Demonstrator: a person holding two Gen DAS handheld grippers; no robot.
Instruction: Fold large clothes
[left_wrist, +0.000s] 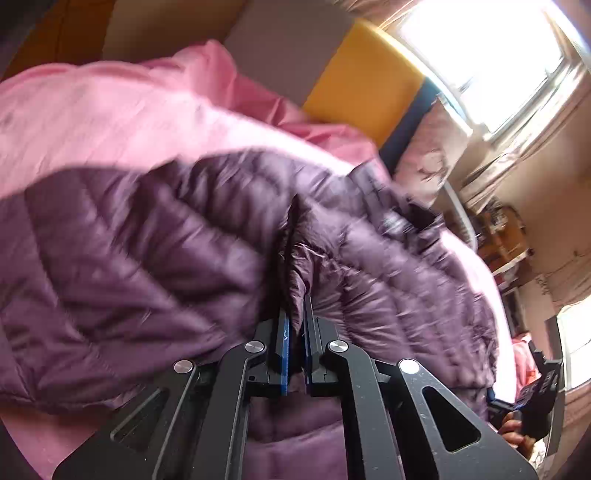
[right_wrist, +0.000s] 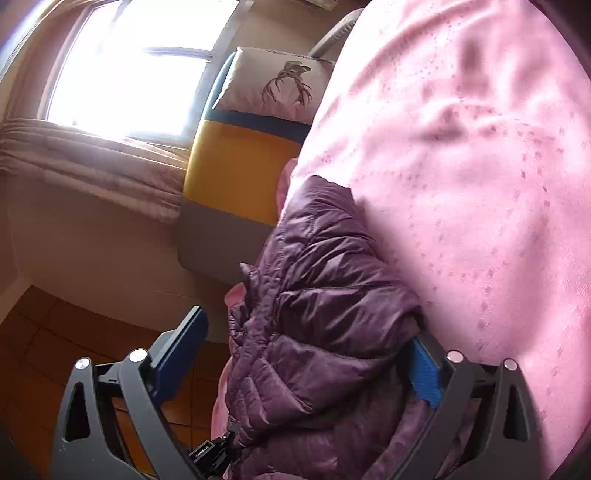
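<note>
**Left claw pinches jacket; right still wide**

Nearest, the left gripper (left_wrist: 296, 325) is clamped on a fold of the purple puffer jacket (left_wrist: 155, 236), which stretches away leftward over the pink bedding (left_wrist: 110, 110). The right gripper (right_wrist: 306, 365) stands wide, the jacket's edge between its blue pads (right_wrist: 424, 373), unpinched. Beyond: a yellow headboard (right_wrist: 236, 166).

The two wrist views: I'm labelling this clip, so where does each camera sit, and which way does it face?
Left wrist: on the left gripper, looking down onto the purple puffer jacket; its jaws pinch a fold.
Right wrist: on the right gripper, facing the jacket's edge; jaws wide, fabric between them.
Shared: jacket, pink bedding, yellow headboard, window.
</note>
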